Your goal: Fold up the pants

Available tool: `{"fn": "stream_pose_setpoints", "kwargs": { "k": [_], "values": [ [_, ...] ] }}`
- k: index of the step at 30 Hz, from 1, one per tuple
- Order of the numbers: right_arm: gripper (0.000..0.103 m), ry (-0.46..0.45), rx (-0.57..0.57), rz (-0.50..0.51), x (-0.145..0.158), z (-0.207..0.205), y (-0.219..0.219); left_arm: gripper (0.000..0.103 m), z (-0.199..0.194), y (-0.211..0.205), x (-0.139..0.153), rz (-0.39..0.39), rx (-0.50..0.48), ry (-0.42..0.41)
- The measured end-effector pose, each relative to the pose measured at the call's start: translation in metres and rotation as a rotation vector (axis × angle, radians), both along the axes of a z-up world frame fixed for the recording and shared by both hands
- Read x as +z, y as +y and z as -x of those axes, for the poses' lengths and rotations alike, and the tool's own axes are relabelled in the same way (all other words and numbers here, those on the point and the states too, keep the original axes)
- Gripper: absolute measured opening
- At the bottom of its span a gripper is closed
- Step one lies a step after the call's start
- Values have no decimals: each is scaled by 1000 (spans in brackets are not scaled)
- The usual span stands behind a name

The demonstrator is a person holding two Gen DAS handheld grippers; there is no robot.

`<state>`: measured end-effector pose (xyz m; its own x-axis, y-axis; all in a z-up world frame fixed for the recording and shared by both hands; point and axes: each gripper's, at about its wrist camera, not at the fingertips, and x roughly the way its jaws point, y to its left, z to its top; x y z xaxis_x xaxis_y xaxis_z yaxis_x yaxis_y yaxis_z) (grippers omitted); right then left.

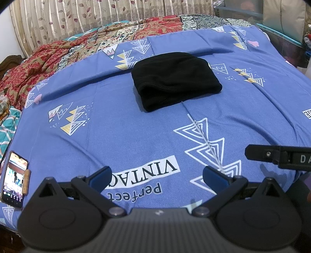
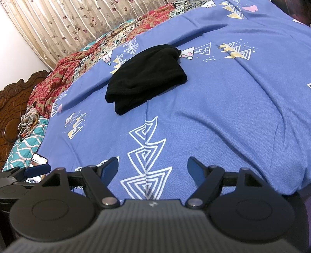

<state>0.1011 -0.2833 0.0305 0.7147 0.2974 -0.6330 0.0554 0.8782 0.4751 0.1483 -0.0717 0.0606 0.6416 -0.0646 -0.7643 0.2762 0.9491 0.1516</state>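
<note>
The black pants (image 1: pixel 176 79) are lying on the blue bedsheet (image 1: pixel 116 124), already bundled into a thick, compact stack. Taking the pants as the landmark: the printed red quilt (image 1: pixel 48 64) is bunching up beyond them towards the curtain (image 1: pixel 68 17), a phone (image 1: pixel 14 179) is resting well to the near left of them at the sheet's edge, and both grippers are hanging on the near side, well apart from them.

The left gripper (image 1: pixel 158 178) is standing with its blue fingers (image 1: pixel 100 178) spread wide and nothing between them but the sheet's lettering. The right gripper (image 2: pixel 153 169) is likewise gaping, its fingers (image 2: pixel 109 168) holding nothing and hovering over the white zigzag print.

The pants are looking soft and limp, a knit or fleece cloth with rounded, puffy edges rather than crisp creases, so I am judging them light, not fragile and not slippery, yet quick to sag and slide apart layer from layer when lifted. The near edge of the pants is showing several stacked layers, with the lowest one sticking out a little towards the grippers. A pinch there is likely catching only some layers unless the fingers are going deep. The rounded fold on the far side seems the safer place to hold, ideally with one gripper at each end. From how they are lying, the folding seems mostly or wholly done.
</note>
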Motion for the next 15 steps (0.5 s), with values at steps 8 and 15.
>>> {"fn": "stream_pose_setpoints", "kwargs": {
  "k": [8,15],
  "values": [
    [80,0,-1,-1,-1,0,0,103,0,0,0,0,0,0],
    [80,-2,-1,0,-2,1,1,103,0,0,0,0,-1,0]
  ]
}}
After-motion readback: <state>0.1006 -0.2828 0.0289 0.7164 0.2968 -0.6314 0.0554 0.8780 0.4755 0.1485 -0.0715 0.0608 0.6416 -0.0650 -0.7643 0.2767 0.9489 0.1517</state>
